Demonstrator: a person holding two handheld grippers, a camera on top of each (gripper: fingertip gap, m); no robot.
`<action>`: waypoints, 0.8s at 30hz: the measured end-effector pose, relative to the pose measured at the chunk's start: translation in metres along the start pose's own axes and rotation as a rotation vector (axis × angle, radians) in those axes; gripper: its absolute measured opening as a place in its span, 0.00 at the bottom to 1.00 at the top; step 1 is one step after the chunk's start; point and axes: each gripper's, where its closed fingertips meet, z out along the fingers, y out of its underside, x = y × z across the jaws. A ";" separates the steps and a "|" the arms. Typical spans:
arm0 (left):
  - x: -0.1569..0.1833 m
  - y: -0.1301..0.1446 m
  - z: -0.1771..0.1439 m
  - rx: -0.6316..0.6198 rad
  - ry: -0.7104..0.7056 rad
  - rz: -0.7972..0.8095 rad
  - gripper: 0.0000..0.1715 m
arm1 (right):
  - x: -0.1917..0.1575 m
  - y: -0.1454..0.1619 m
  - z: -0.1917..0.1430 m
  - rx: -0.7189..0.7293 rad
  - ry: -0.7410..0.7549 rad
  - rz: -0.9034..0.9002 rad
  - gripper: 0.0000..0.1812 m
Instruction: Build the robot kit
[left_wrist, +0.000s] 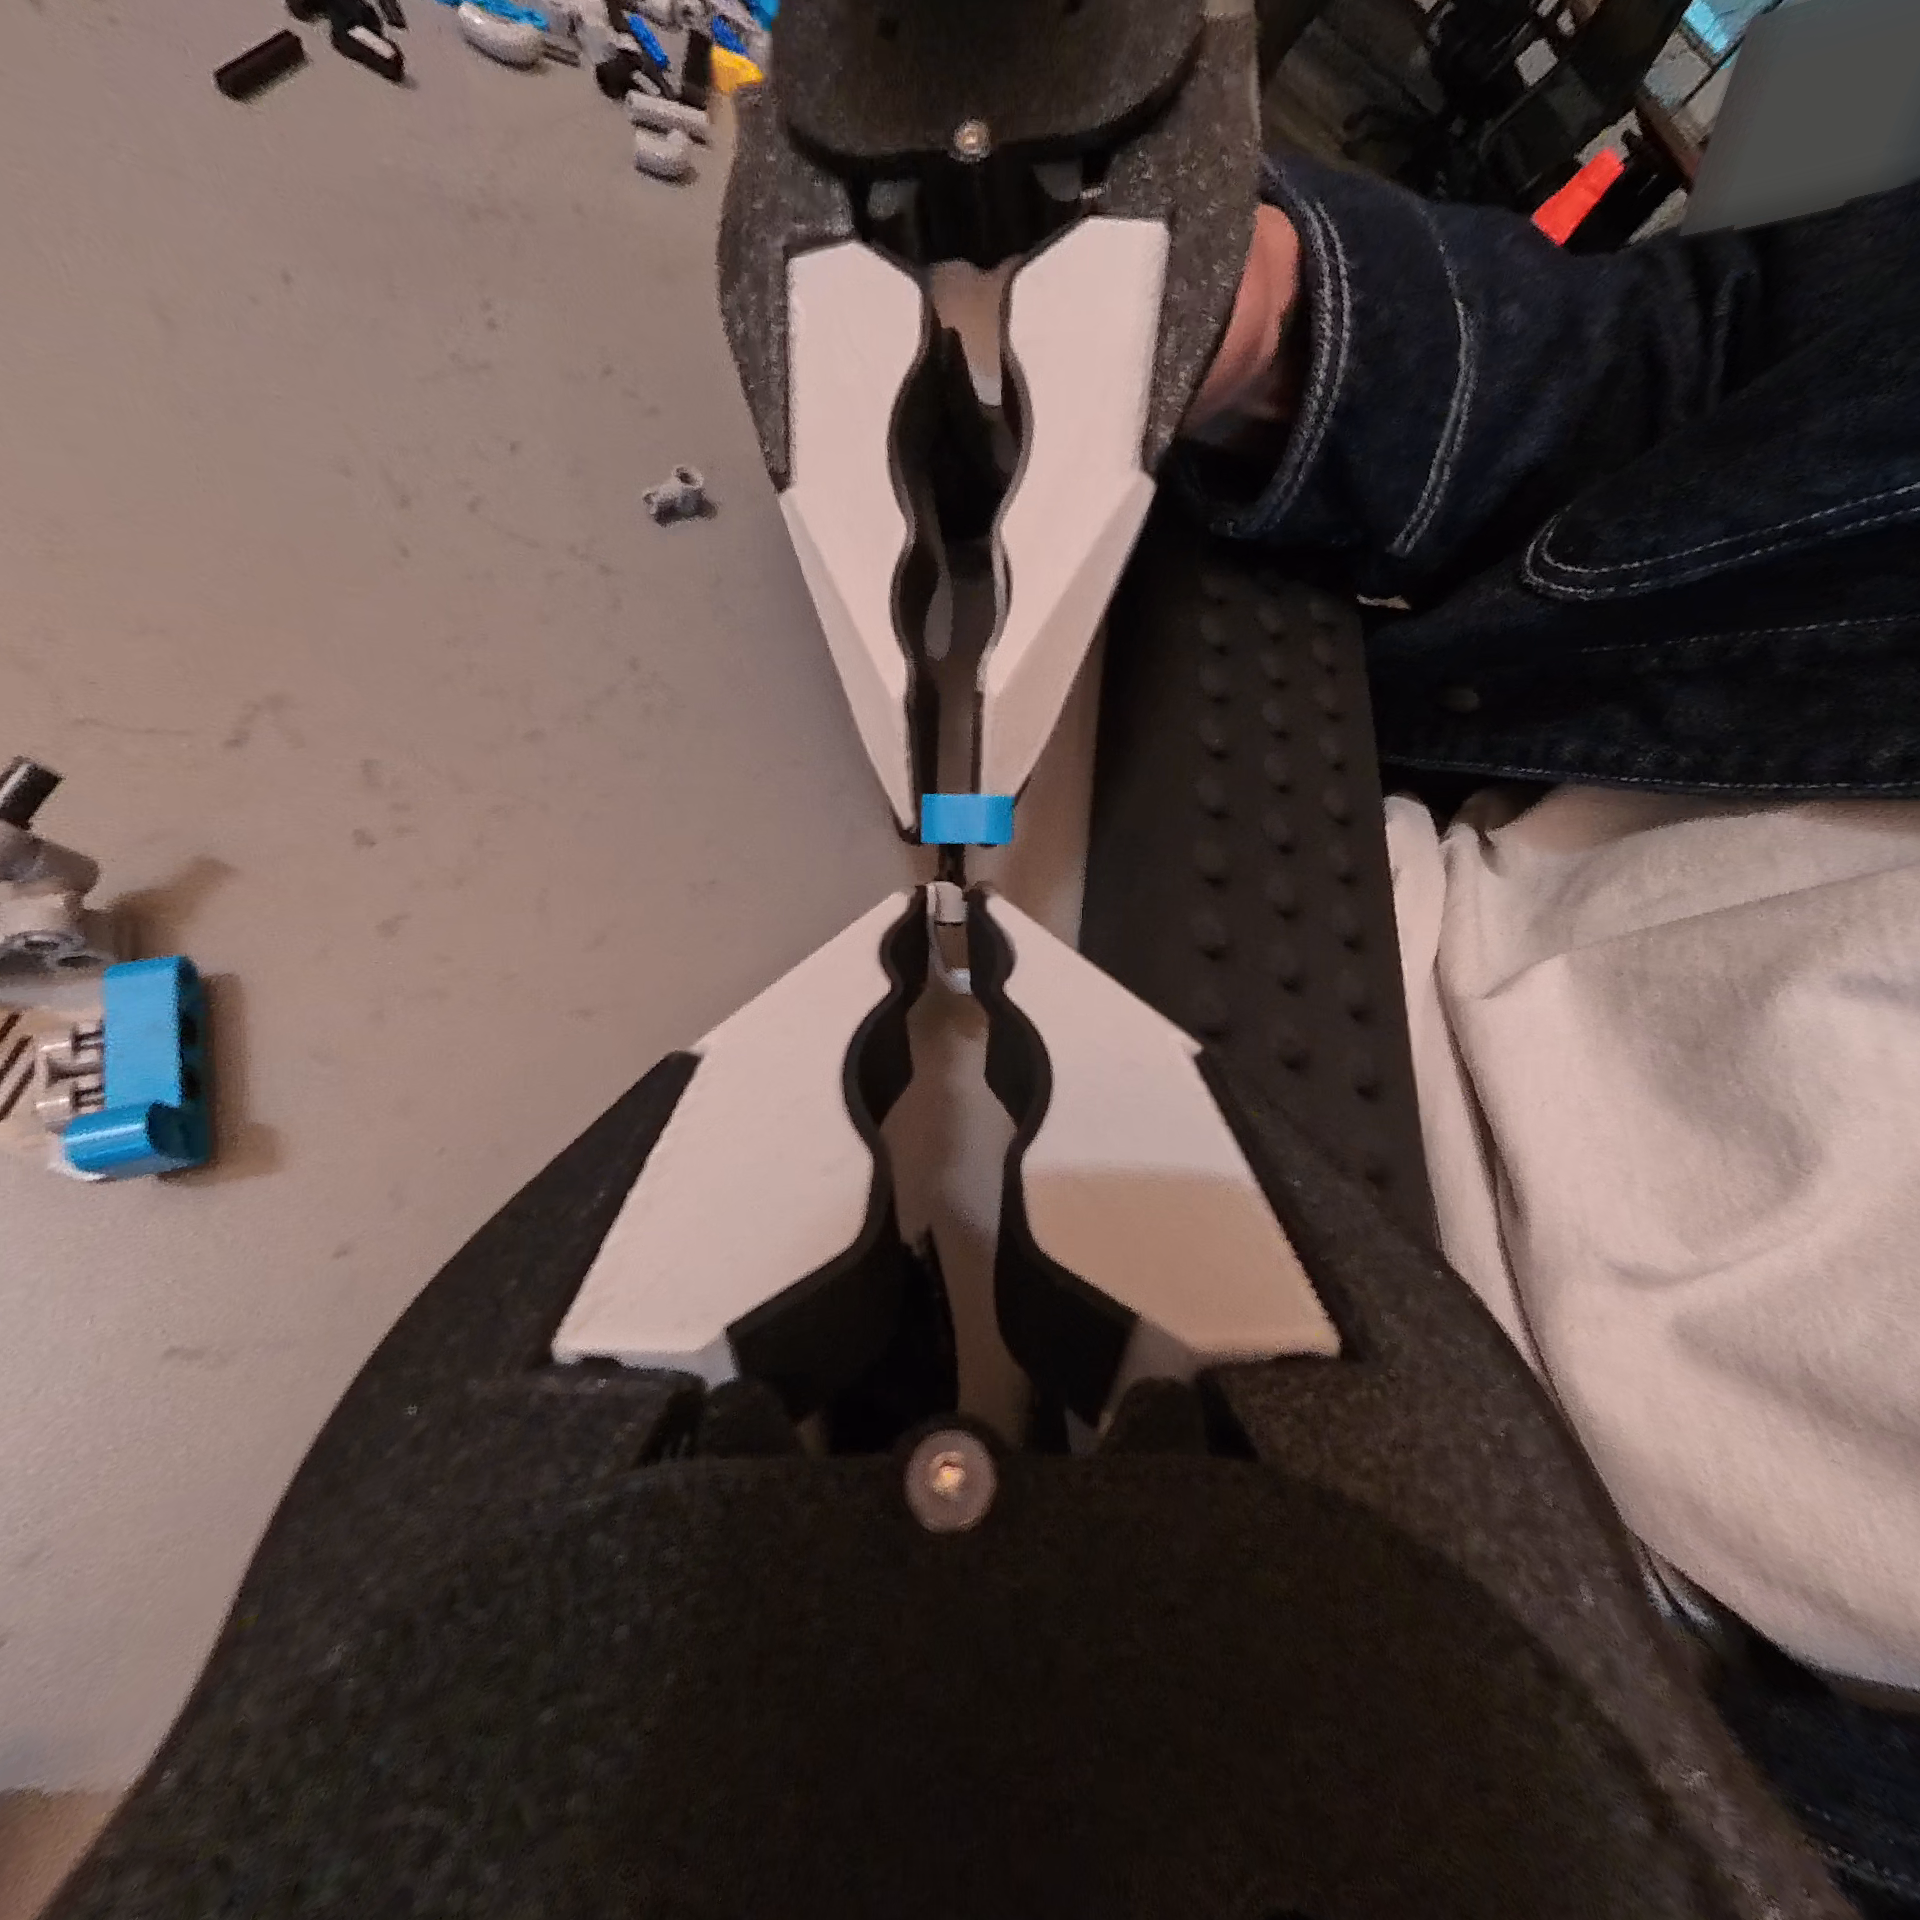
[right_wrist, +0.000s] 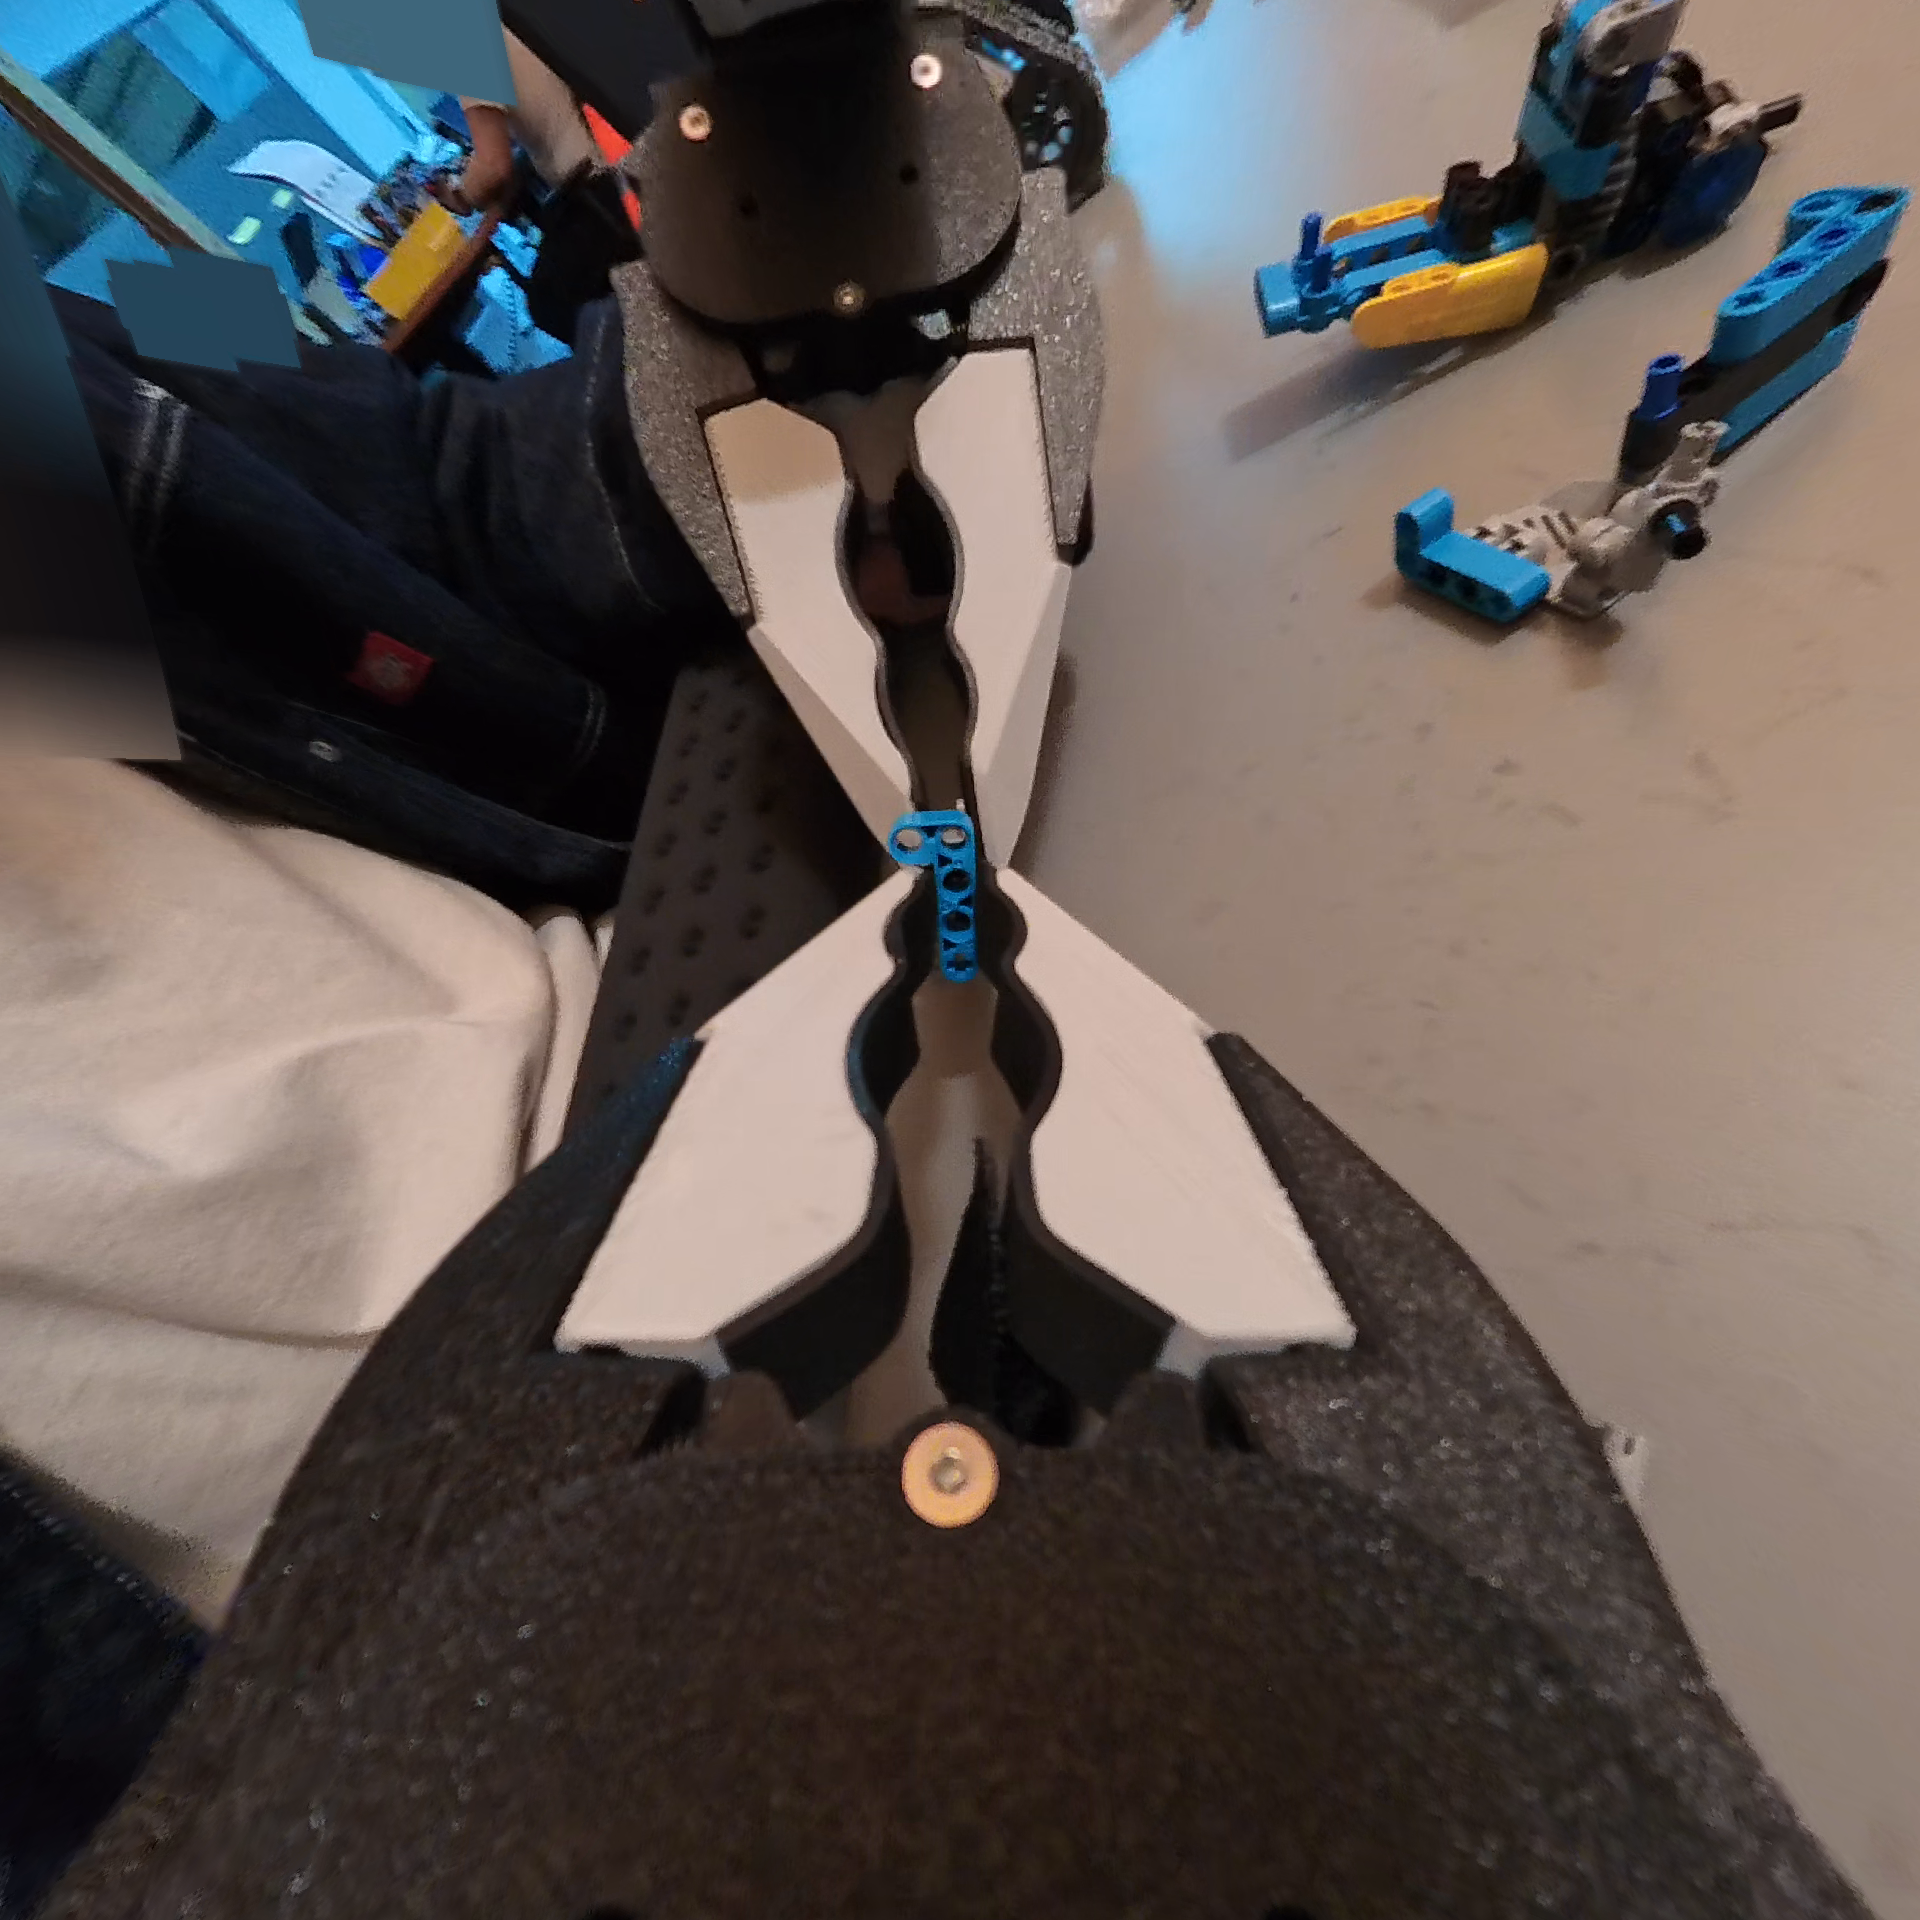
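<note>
Above the desk (right_wrist: 1455, 935), each hand-held gripper, left (left_wrist: 948, 902) and right (right_wrist: 951, 883), pinched an end of the blue beam (right_wrist: 951, 904); steady alignment mattered.

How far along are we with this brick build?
Done: a blue-yellow assembly and a blue-grey assembly lie on the table. In hand: right gripper holds a blue beam, left gripper a small pale piece, tips meeting. Left: loose pieces scattered.

Both grippers have grainy matt black bodies and smooth matt white plastic fingers (left_wrist: 1091, 1101); the blue beam (right_wrist: 953, 906) they pinch is glossy plastic; the table (left_wrist: 364, 520) looks smooth, dull, faintly scuffed; dark stitched denim sleeve (left_wrist: 1558, 416); soft cream cloth (left_wrist: 1662, 1143).
</note>
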 end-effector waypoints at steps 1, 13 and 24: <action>0.001 0.001 0.001 -0.010 0.000 0.010 0.02 | -0.001 0.001 0.000 -0.009 -0.021 0.012 0.04; -0.009 0.004 0.006 -0.032 -0.075 0.023 0.04 | 0.010 0.001 -0.001 -0.034 0.114 -0.110 0.04; -0.005 -0.002 0.005 -0.005 -0.103 0.139 0.04 | 0.003 -0.002 -0.006 -0.024 0.077 -0.110 0.04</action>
